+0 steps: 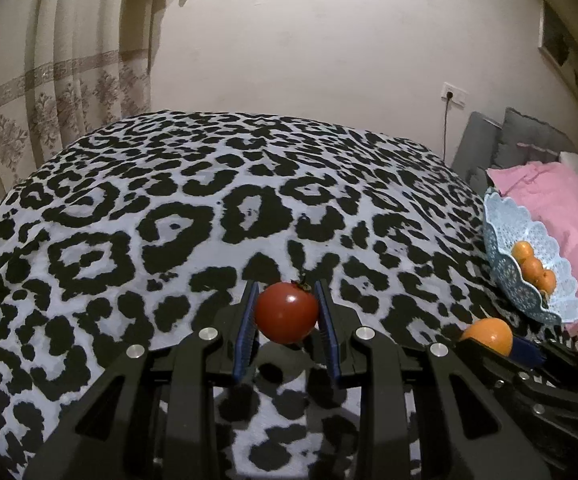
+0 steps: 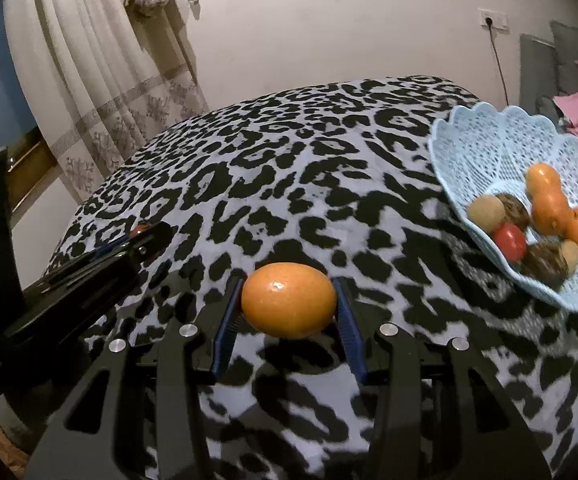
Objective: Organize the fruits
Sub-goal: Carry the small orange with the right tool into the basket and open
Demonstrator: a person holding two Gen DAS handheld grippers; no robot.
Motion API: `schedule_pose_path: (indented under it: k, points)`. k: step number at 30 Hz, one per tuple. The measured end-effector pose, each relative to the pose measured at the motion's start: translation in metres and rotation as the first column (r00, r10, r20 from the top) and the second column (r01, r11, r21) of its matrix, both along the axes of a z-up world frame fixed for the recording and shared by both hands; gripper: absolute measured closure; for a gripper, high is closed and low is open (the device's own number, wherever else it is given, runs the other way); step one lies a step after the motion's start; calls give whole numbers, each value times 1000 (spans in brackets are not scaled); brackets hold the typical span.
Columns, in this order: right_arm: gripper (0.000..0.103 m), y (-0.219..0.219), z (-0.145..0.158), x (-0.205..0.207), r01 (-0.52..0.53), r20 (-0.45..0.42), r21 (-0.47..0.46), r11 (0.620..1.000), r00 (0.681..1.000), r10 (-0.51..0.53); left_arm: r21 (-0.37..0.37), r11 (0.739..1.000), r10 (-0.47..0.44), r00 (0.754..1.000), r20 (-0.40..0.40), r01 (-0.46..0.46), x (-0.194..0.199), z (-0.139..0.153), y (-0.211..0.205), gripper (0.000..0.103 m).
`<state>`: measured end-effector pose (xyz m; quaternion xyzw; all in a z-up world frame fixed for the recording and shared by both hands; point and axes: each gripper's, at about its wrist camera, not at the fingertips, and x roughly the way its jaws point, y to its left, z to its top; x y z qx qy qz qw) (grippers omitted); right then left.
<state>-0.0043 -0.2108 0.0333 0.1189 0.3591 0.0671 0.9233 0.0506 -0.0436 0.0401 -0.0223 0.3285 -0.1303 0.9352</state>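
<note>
Fruits, two carried above the leopard-print bed cover (image 1: 209, 200). Item one: small round red tomato (image 1: 286, 312) with dark stem, pinched between the blue-padded fingers of the left gripper (image 1: 287, 318); judged light, smooth, thin-skinned, bruising under a hard squeeze, best held across its widest part. Item two: oval glossy orange mandarin (image 2: 289, 300), pinched at its two ends by the right gripper (image 2: 289, 308); judged firmer, slightly slippery. Container: pale blue lattice plastic basket (image 2: 489, 148) at the bed's right edge, holding three mandarins, one red tomato, brown walnuts and pale round fruits; room remains.
</note>
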Motion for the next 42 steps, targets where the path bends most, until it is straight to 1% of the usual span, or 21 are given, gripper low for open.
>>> schedule_pose_path:
  k: [10,19,31,36,39,42]
  points:
    - [56,-27,13,-27,70,41,40,997,997,-72,34,998,-49,999,21,48,-16,0,-16,74]
    - [56,-49,33,-40,130,102,39,991,986,-133,58,994,-94,995,33,92,-29,0,-30,74]
    - [56,-84,48,-49,233,144,46,971,961,-238,78,989,-127,991,30,124,-36,-2,-40,74]
    - [56,-97,53,-55,277,166,54,959,945,-282,81,988,-135,991,27,132,-36,-3,-43,74]
    - [57,-107,57,-58,303,175,61,951,935,-309,84,987,-141,990,25,138,-37,-4,-44,74]
    - [57,-122,59,-60,329,175,87,941,924,-339,86,986,-146,989,24,144,-38,-4,-45,74]
